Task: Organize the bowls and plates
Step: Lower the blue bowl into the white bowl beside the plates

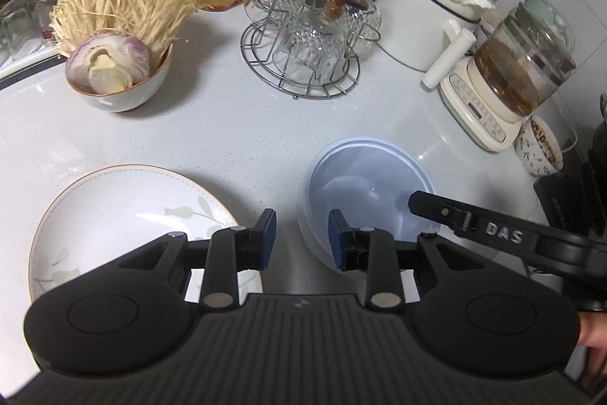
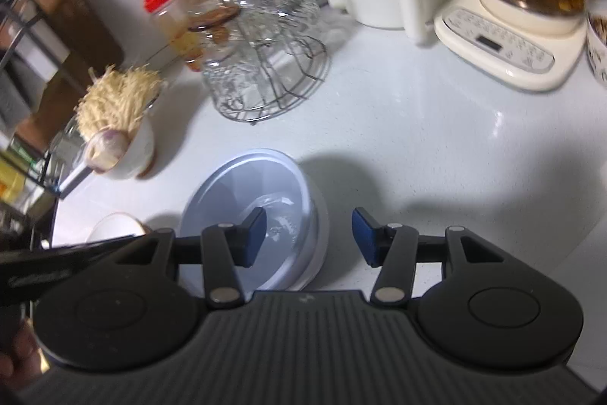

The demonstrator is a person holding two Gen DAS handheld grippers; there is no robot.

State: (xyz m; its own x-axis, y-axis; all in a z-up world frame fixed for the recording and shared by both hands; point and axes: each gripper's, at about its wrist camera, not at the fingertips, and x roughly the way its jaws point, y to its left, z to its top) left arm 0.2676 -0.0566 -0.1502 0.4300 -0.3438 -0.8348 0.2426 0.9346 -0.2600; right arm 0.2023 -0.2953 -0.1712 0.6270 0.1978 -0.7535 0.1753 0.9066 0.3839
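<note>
Pale blue bowls (image 1: 364,192) sit nested on the white counter (image 1: 227,124), beside a flowered plate (image 1: 125,215). Left hand-held gripper (image 1: 302,240) spread, empty, over the gap between them. Right hand-held gripper (image 2: 308,238) spread, empty, one finger (image 2: 252,234) above the bowls.
</note>
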